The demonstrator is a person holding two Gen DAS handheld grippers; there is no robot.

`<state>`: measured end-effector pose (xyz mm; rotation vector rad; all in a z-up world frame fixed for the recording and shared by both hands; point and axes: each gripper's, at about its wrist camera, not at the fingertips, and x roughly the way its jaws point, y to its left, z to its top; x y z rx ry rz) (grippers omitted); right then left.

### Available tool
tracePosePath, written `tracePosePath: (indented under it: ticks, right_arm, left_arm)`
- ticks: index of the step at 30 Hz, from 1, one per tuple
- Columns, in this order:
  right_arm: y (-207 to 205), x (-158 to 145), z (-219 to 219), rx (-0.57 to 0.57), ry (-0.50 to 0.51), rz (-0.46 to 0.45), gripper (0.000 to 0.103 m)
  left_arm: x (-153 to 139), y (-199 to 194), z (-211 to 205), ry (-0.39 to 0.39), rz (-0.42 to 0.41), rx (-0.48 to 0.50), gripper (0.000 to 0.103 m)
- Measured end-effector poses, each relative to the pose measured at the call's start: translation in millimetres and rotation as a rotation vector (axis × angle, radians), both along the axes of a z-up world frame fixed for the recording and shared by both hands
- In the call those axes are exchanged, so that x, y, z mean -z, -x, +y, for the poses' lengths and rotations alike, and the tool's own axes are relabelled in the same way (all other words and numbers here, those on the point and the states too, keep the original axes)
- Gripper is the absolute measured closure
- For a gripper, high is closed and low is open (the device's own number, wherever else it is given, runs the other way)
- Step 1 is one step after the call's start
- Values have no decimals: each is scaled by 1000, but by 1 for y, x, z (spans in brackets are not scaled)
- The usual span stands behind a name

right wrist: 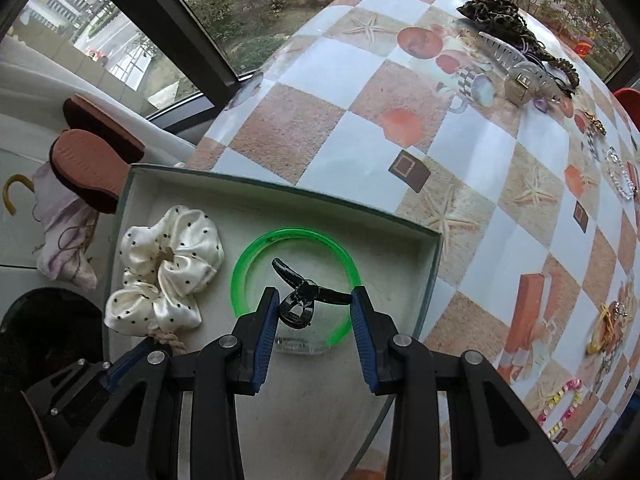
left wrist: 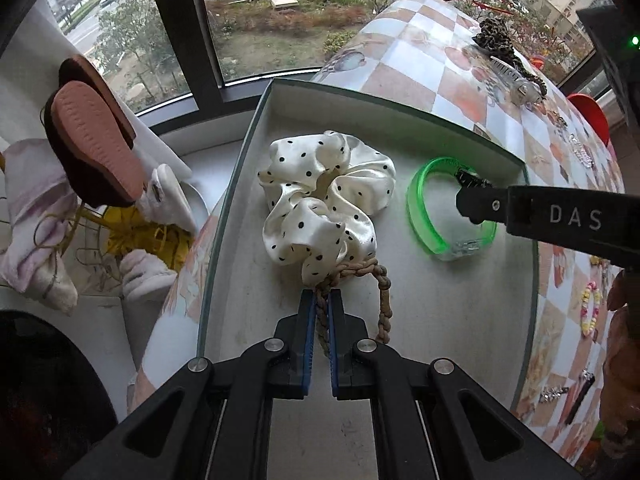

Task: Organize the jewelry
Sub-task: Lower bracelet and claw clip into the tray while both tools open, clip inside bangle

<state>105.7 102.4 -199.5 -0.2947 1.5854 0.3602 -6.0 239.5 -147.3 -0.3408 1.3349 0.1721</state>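
Braided cord (left wrist: 322,312) pinched, its end hidden by left fingers (left wrist: 307,320)

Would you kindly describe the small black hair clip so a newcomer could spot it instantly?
Find the shallow white tray on the checkered table. Inside lies a green bangle; the black hair clip sits within its ring, between the right gripper fingers. It is the tray's only black item.

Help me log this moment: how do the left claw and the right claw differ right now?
The left claw is shut on the braided cord bracelet beside the polka-dot scrunchie; the right claw stands open. The left grips its item; the right only brackets the small black hair clip, which sits inside the green bangle. Both reach into the same box.
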Motion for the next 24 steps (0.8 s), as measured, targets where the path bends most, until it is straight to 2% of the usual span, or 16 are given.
tracePosePath:
  ticks: [13,17,24]
  right_arm:
    - [-2,-1,5,-18,-14,6,63]
    - [-3,-8,-1,-12,-43,9,49]
    - [0,-35,-17,46,-79,-23,49]
  left_arm:
    - [0,5,-9,-72,45,33,93]
    - [-1,4,-10,-80,50,36,93]
    - [-4,3,-11,-77,56,50,93]
